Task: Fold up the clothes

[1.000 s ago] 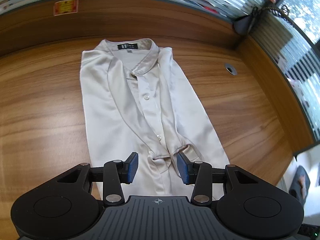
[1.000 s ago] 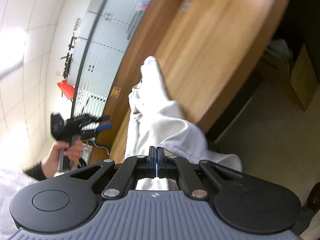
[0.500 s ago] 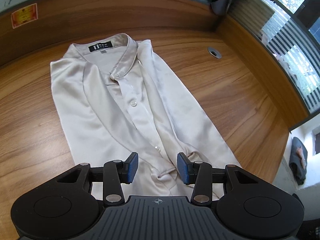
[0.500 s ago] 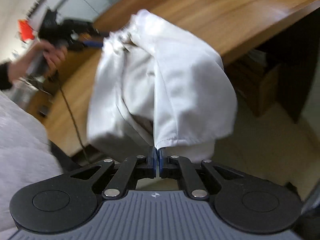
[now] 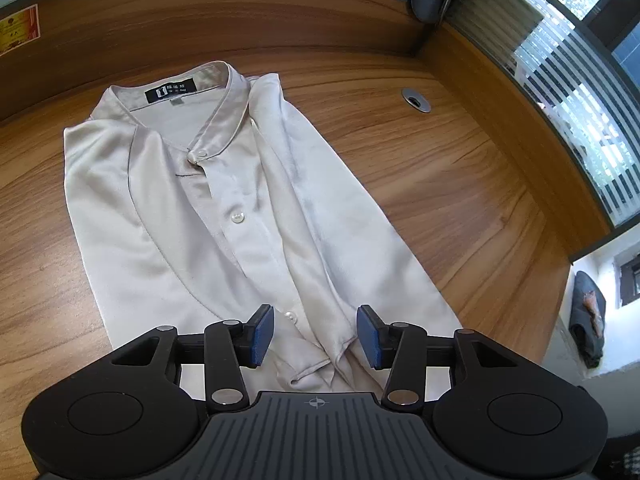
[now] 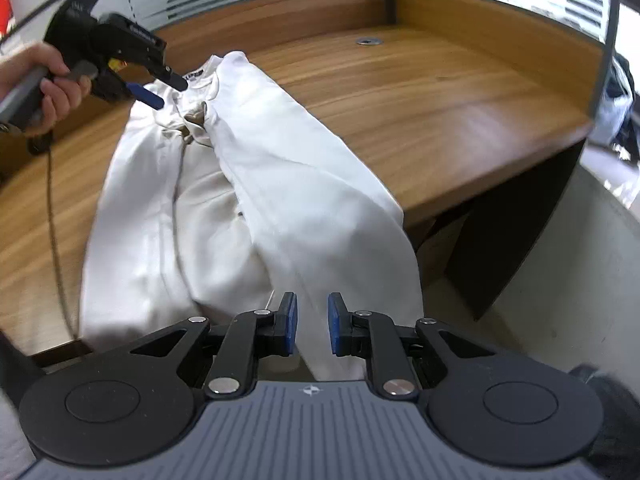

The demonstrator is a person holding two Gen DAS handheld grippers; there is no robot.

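Observation:
A pale satin shirt (image 5: 240, 200) lies face up on the wooden desk (image 5: 440, 184), collar and black label at the far end, both sleeves folded in over the button placket. My left gripper (image 5: 316, 336) hovers over the crossed cuffs; its jaws are opening and the pads press on nothing. In the right wrist view the shirt (image 6: 260, 184) runs toward me and its hem hangs over the desk's near edge. My right gripper (image 6: 312, 330) is at that hem, jaws opening, with cloth showing in the gap but not pinched. A hand (image 6: 52, 88) holds the left gripper (image 6: 168, 92) over the collar end.
A raised wooden rim runs along the back and right of the desk. A round cable grommet (image 5: 416, 100) sits right of the shirt. The desk's front right edge (image 6: 500, 184) drops to the floor. A red label (image 5: 18, 30) is on the back panel.
My right gripper has let go of the shirt hem and its jaws have parted; the lifted cloth now lies flat. The left gripper has sunk closer to the shirt and opened a little.

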